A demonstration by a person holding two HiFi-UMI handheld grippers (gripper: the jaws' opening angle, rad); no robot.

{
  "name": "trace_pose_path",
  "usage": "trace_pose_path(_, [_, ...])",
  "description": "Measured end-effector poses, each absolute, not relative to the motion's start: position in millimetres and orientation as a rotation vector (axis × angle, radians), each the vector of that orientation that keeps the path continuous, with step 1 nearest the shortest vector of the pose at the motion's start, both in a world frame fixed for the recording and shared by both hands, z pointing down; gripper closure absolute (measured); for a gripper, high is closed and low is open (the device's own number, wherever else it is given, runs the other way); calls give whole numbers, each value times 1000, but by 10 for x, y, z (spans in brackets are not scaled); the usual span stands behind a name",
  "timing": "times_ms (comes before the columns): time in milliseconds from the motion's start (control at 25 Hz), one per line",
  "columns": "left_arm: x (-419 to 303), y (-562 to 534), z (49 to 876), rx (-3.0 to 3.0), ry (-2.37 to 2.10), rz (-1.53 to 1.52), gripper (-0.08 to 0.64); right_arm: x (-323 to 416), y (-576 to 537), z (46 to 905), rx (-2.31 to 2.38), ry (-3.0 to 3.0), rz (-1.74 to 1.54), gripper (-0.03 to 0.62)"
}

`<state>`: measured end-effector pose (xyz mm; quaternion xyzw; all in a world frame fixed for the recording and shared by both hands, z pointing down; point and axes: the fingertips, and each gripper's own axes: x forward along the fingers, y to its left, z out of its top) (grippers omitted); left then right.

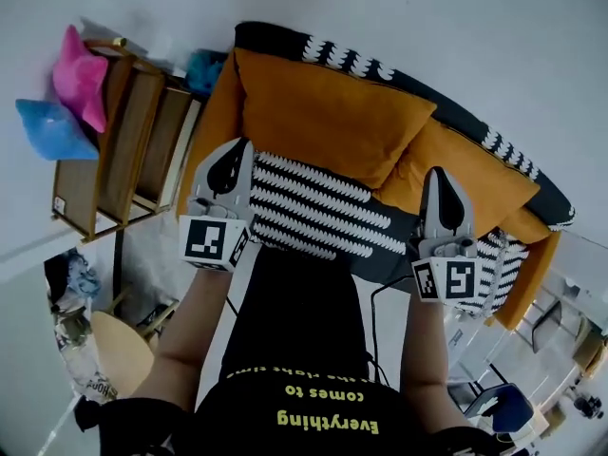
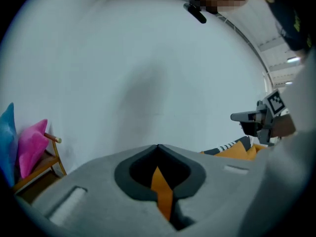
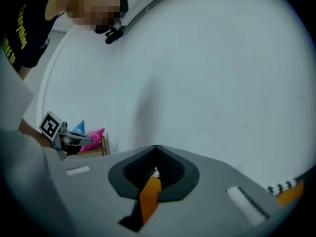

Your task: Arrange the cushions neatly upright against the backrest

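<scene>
Two grippers, the left gripper (image 1: 239,150) and right gripper (image 1: 437,177), have their jaws pressed together, with only an orange sliver in each slit. Between them, mid-frame, the black-and-white knitted cushion (image 1: 318,207) sits before the big orange fabric cushion (image 1: 332,112) at the dark backrest (image 1: 456,110). Both cushions look soft and light, best pinched at the top corners. The wooden shelf (image 1: 123,141), upper left, stands clear.

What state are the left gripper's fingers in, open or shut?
Shut. The left gripper shows its fingers meeting at the tips; only an orange sliver shows through the gap behind.
</scene>
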<state>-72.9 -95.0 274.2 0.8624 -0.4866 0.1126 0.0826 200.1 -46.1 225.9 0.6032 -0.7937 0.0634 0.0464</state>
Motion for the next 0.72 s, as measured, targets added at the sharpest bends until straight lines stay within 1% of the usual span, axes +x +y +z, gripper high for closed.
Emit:
trace_pose_path(120, [-570,-913,2351,2597,-1456,313,561,1943,-415,1812,1820,-2448,68,581])
trace_pose_path(360, [-338,-719,1582,2670,-1443,239,561,1862,-238,1064,1820,-2526,-26,581])
trace_pose_path(480, [-239,-631,1281,2731,-1442,225,561,1845,-150,834,1829,-2497,-125,581])
trace_pose_path(720, [-141,-478,914,2780,-1419,189,561,1829,11,542,1868,-2539,-108,581])
